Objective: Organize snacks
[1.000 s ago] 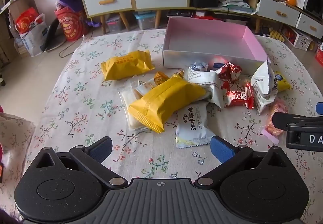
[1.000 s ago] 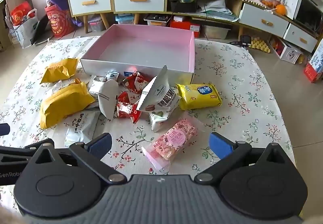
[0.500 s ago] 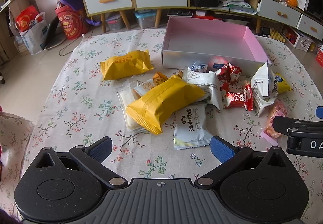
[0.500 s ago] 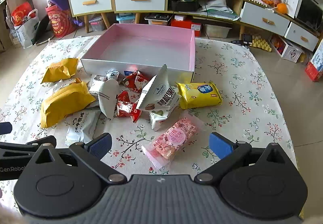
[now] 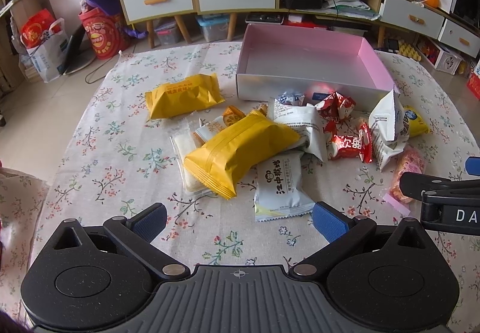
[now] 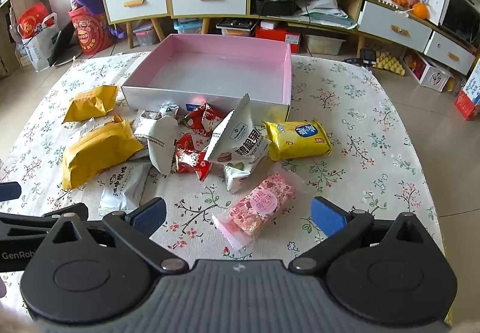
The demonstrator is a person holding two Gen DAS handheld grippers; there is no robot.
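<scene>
Since nothing is packed yet, the snacks lie heaped mid-table before the empty pink box by the far edge; left gripper and right gripper wait wide open, ready to grab.

Mixed snack packets heaped before empty pink box

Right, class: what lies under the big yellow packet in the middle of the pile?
Under the big yellow packet show a clear-wrapped pale snack, a white packet and a grey-white packet. Whatever else it covers is hidden.
</scene>
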